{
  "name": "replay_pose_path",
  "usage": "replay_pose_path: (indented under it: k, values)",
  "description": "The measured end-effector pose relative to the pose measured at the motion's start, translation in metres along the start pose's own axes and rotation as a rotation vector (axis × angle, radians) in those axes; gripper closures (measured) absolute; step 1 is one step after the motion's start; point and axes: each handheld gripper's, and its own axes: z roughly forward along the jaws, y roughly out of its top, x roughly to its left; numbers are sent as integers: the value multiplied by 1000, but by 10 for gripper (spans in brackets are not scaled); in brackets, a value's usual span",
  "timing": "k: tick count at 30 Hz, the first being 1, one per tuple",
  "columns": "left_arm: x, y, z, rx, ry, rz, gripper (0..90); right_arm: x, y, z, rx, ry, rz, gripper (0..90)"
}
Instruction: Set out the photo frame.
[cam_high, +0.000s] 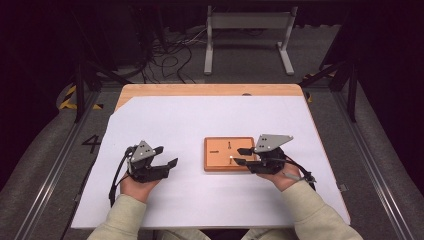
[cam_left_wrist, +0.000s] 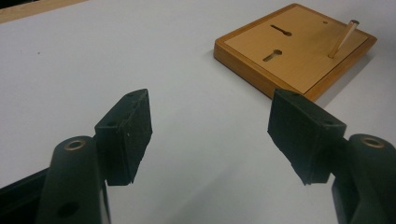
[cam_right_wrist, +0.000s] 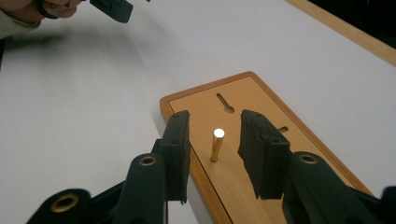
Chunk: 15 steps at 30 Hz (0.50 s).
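We take the wooden board (cam_high: 229, 154) as landmark. Nearest us, in the high view, two sleeved forearms come in from the bottom edge. The left tongs (cam_high: 167, 157) sit well to the left of the board over the white sheet (cam_high: 200, 115), apart from it. In the left gripper view the left tongs (cam_left_wrist: 210, 135) stand wide open, nothing between the pads, bare sheet under them, and the board (cam_left_wrist: 299, 51) lies beyond, up and to the right.

The right tongs (cam_high: 241, 156) reach over the board's right part. In the right gripper view the right tongs (cam_right_wrist: 214, 148) are partly open, one pad on each side of the brass pin (cam_right_wrist: 217, 144). We see a gap on both sides, so the pads do not press the pin. The pin stands upright in the board (cam_right_wrist: 243, 93), near the board's near-right area. From the left gripper view the pin (cam_left_wrist: 342, 38) looks tilted.

Farther along the board we see two keyhole slots (cam_left_wrist: 280, 31), both away from the pin. Beyond the board the sheet runs to the wooden worktop (cam_high: 210, 90) edge. Past that edge, a white metal frame (cam_high: 248, 37) stands on the floor.
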Motion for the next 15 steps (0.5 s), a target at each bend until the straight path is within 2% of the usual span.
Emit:
replay_pose_path:
  k: [15]
  values:
    - [0,-1,0,8,-5,5,302,-9,-5,29,65,34,-6,662]
